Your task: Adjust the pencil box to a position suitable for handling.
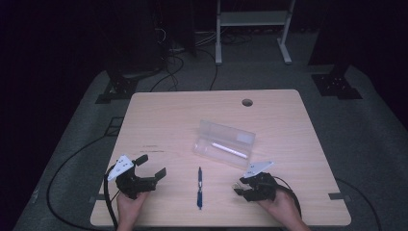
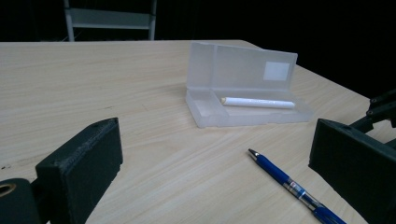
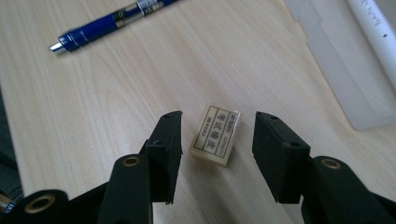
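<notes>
From above, the left claw [image 1: 150, 174] waits apart over the counter [image 1: 168, 115] beside the blue pen [image 1: 199, 187]. Through it, the open case [image 2: 243, 86] holds a white pen [image 2: 258, 102], ready for more. The right claw [image 3: 217, 140] straddles the eraser [image 3: 215, 134], pads apart, not touching, likely to grab it.

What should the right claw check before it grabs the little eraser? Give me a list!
1. Eraser sits between the right gripper pads: ok.
2. Pads clear of the eraser on both sides, not yet pressing: ok.
3. Eraser lies flat on the table: ok.
4. Blue pen is out of the way: ok.
5. Clear case stands open, with a white pen inside: ok.
6. Free room in the case for the eraser: cannot tell.
</notes>
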`<state>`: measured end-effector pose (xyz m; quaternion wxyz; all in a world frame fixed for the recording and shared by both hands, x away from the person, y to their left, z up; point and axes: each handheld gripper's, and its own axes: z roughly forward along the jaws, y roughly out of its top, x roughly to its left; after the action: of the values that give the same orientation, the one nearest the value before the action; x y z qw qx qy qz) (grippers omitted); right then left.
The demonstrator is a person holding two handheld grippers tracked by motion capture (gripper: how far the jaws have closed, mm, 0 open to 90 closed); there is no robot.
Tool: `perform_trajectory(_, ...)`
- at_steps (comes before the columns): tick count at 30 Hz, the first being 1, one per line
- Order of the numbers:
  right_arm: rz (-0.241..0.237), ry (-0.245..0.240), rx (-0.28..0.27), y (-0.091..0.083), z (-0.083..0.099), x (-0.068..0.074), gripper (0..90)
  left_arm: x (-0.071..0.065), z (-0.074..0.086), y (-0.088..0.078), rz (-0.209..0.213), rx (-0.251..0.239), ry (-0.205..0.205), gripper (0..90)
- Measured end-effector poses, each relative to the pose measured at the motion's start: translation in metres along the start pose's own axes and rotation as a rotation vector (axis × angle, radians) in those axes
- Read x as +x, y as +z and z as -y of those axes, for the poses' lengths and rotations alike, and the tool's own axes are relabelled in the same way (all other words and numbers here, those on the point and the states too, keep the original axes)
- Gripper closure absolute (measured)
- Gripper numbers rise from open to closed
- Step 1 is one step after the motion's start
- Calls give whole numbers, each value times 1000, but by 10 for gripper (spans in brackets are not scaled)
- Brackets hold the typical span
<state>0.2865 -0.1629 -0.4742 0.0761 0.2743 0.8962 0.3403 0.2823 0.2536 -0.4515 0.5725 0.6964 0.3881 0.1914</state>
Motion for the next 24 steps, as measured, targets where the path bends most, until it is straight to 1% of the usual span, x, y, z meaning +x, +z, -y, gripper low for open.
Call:
perform_trajectory(2,1,7,13,5,1,1,517,0,0,0,0,1,1,17)
perform_trajectory(5,12,4,30,9,2,2,523,0,0,0,0,1,1,17)
perform_trajectory(9,23,2,37,11,1,2,576,0,0,0,0,0,1,17)
perform_trajectory(15,19,-3,37,10,1,2,669,0,0,0,0,-2,1,17)
perform_trajectory(21,8,2,41,10,0,0,679,0,0,0,-1,-2,-1,17)
perform_trajectory(24,-1,4,25,8,-1,-1,680,0,0,0,-1,-2,0,17)
